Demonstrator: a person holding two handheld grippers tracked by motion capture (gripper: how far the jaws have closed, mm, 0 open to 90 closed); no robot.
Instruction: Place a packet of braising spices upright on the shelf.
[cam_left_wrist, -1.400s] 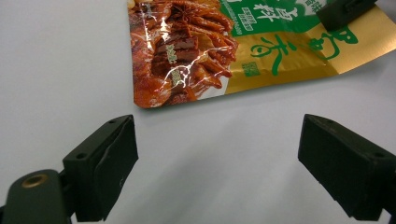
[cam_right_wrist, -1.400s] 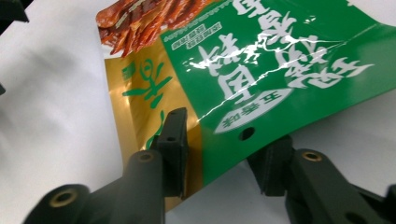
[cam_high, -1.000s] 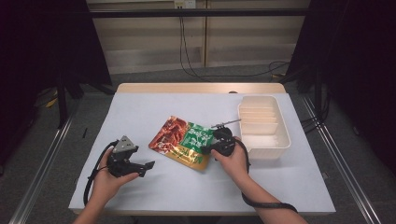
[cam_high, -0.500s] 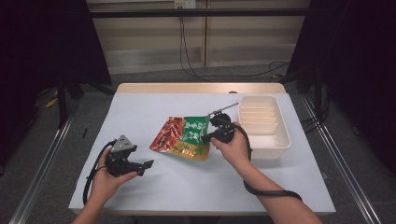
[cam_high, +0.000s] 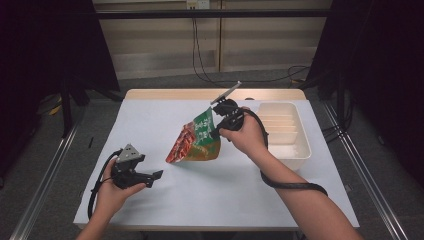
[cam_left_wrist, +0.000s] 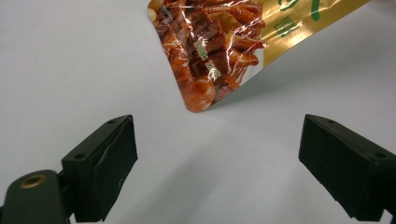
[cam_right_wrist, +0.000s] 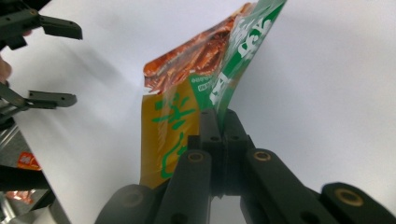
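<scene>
Table (cam_high: 150, 120): carrying a white cover across its whole top, with a strip of pale wood showing along the far edge.

Tray (cam_high: 300, 150): sitting on the right side of the table, white and ribbed inside, just beside the right forearm.

Snack pouch (cam_high: 197, 140): hanging tilted over the middle of the table, upper green corner raised, lower edge apparently resting on the white cover or just above it, hard to tell from the high view. Showing a red-brown food picture on the lower left, a gold band and a green panel with white lettering. Lying between the two grippers, left of the tray.

Right gripper (cam_high: 220, 122): clamping on the pouch's upper green edge, jaws pressed together with the foil pinched between them, as seen in the right gripper view (cam_right_wrist: 219, 126). Being held up off the table by the right hand (cam_high: 247, 135), cable looping around the forearm.

Left gripper (cam_high: 152, 176): resting low near the front left of the table in the left hand (cam_high: 112, 192), jaws standing wide apart and gripping nothing. Pointing towards the pouch (cam_left_wrist: 219, 46), whose red corner is hanging just beyond the gap between the jaws, not touching them.
</scene>
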